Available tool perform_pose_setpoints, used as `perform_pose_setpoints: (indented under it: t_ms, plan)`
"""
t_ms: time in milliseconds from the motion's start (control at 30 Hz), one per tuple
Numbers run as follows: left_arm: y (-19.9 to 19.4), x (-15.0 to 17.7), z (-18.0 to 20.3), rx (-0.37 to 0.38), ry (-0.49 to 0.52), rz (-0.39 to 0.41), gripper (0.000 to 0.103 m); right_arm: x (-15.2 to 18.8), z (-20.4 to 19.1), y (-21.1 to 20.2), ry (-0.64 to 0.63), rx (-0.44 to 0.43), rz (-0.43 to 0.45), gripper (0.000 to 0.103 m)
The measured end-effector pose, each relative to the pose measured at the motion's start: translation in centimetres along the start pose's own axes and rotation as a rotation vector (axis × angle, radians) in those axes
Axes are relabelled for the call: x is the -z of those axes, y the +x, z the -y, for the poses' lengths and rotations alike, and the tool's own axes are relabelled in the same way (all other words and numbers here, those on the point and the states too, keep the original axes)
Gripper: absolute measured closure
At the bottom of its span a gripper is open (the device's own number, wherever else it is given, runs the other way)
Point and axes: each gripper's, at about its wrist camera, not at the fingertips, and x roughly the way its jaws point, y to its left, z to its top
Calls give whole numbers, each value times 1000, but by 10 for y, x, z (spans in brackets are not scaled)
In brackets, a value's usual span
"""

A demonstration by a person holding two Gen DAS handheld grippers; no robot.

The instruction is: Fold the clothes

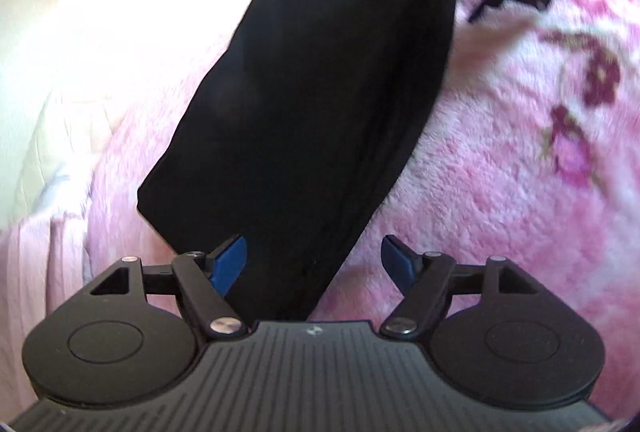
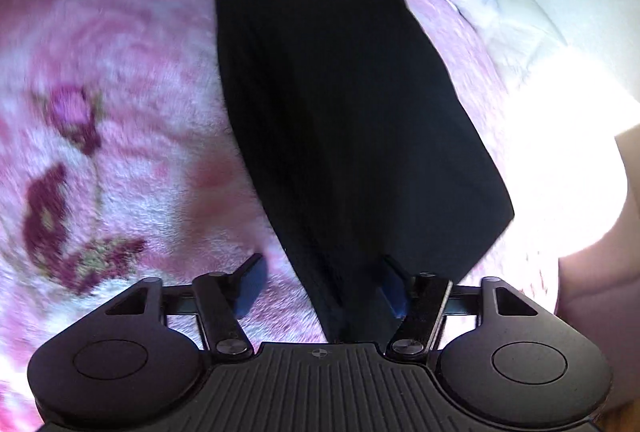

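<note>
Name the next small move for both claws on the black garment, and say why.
Probably lift both claws clear. The left claw and right claw stand open with nothing clamped, and the black garment lies folded flat on the pink floral blanket, so it appears released.

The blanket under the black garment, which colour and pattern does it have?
The blanket is fluffy pink and white with dark magenta flowers, clearest in the right wrist view.

The near corner of the black folded garment (image 1: 316,104) slips out of sight under the body of the left gripper (image 1: 314,264). The right gripper (image 2: 320,288) covers its other corner the same way. The flowers on the pink blanket (image 2: 120,136) are smeared and blurry. At the far edge, each view cuts off the other gripper.
</note>
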Motion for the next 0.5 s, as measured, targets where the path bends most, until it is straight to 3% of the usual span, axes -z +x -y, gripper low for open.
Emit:
perform_pose_setpoints:
  t_ms: [33, 67, 133, 167, 300, 367, 400, 433, 500]
  plan:
    - [5, 0, 4, -15, 22, 4, 31, 2, 3, 2, -11, 4, 18, 35]
    - [9, -1, 6, -30, 33, 8, 31, 3, 10, 4, 8, 5, 19, 43]
    - [17, 0, 10, -64, 67, 17, 25, 7, 26, 7, 51, 20, 5, 69]
    - [19, 1, 12, -87, 100, 25, 23, 9, 30, 6, 54, 19, 9, 71]
    - [32, 12, 15, -202, 257, 8, 26, 10, 31, 2, 42, 37, 30, 72]
    - [38, 22, 9, -206, 274, -6, 30, 10, 27, 4, 30, 52, 27, 72]
    - [39, 25, 6, -191, 272, -4, 38, 11, 19, 6, 8, 69, 29, 70]
    - [39, 26, 6, -169, 275, 0, 51, 11, 12, 8, -15, 87, 31, 61]
    - [39, 27, 10, -141, 286, -3, 66, 12, -2, 14, -79, 134, 43, 52]
